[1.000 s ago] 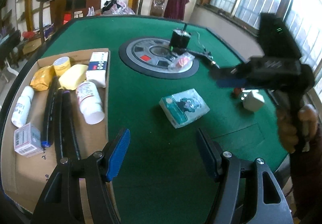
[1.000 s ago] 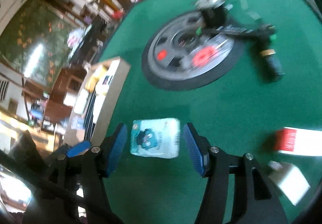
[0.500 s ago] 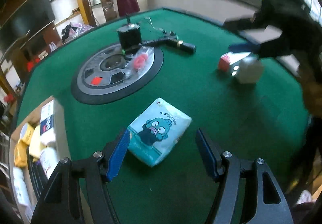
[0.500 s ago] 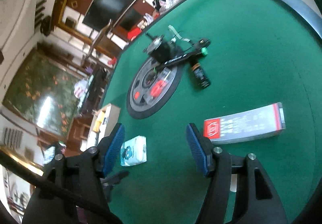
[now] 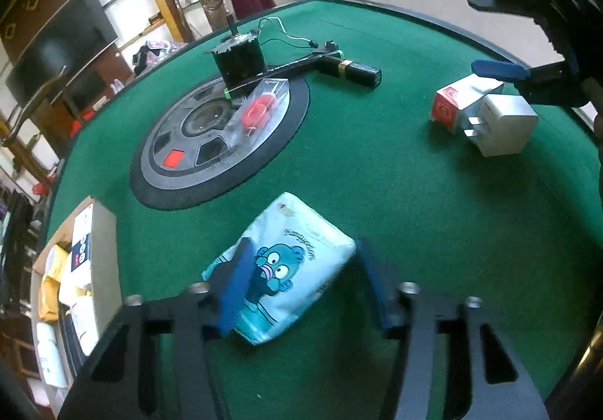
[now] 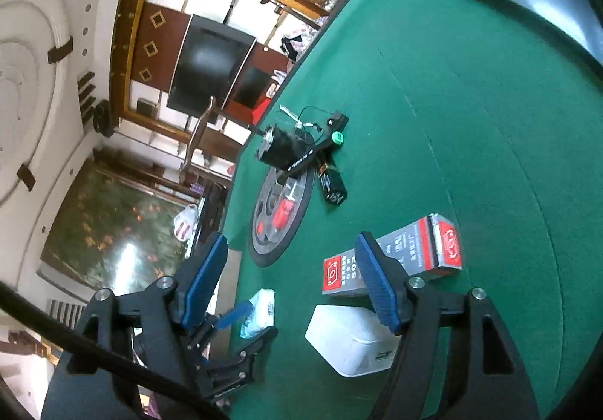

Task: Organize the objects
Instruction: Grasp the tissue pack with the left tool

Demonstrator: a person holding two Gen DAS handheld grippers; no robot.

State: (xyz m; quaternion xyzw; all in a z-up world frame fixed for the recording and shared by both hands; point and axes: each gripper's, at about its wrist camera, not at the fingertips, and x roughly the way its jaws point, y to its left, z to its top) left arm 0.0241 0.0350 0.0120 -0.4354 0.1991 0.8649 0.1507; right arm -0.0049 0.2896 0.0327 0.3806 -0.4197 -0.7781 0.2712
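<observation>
A light blue tissue pack (image 5: 286, 269) with a cartoon face lies on the green table. My left gripper (image 5: 301, 284) is open, its blue pads on either side of the pack, low over it. The pack also shows in the right wrist view (image 6: 260, 312). My right gripper (image 6: 290, 284) is open and empty above the table's right side, over a white box (image 6: 348, 341) and a red and grey carton (image 6: 395, 258). It appears in the left wrist view (image 5: 527, 46) above the same white box (image 5: 501, 122).
A cardboard box (image 5: 101, 250) with several packed items stands at the left edge. A grey round disc (image 5: 196, 148) holds a black motor (image 5: 239, 60) and a clear case with a red part (image 5: 260, 107). A black tool (image 5: 354, 71) lies beyond it.
My left gripper has swung away from the cardboard box and come down around the tissue pack. My right gripper has moved right, over the white box and carton.
</observation>
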